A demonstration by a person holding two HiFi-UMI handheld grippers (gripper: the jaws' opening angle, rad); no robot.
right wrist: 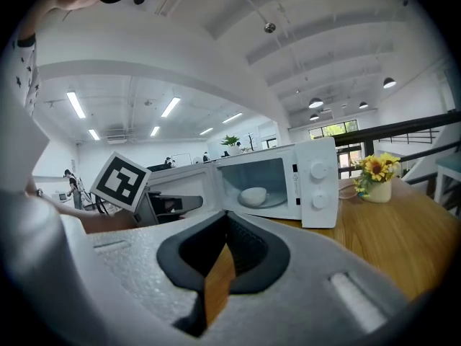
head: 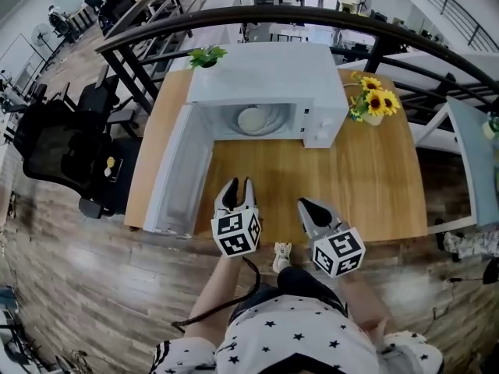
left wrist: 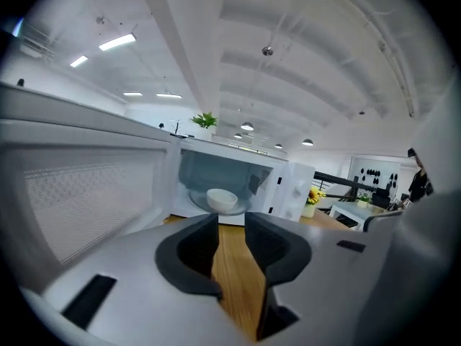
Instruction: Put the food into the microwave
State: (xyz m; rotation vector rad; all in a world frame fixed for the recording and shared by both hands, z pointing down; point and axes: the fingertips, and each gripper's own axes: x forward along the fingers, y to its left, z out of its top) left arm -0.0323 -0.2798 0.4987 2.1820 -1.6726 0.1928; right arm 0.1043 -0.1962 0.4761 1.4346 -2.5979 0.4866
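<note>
A white microwave (head: pixel 265 72) stands at the back of the wooden table (head: pixel 374 193), its door (head: pixel 179 178) swung wide open to the left. A white bowl (head: pixel 252 119) sits on the turntable inside; it also shows in the left gripper view (left wrist: pixel 222 200) and the right gripper view (right wrist: pixel 253 195). My left gripper (head: pixel 236 195) hovers near the table's front edge, in front of the cavity. Its jaws stand a narrow gap apart with nothing between them (left wrist: pixel 232 225). My right gripper (head: pixel 312 209) is beside it to the right, its tips closed together and empty (right wrist: pixel 226 222).
A vase of sunflowers (head: pixel 373 104) stands right of the microwave, and a small green plant (head: pixel 207 55) sits on its top left corner. A black office chair (head: pixel 54 142) is left of the table. A dark railing (head: pixel 234 18) curves behind it.
</note>
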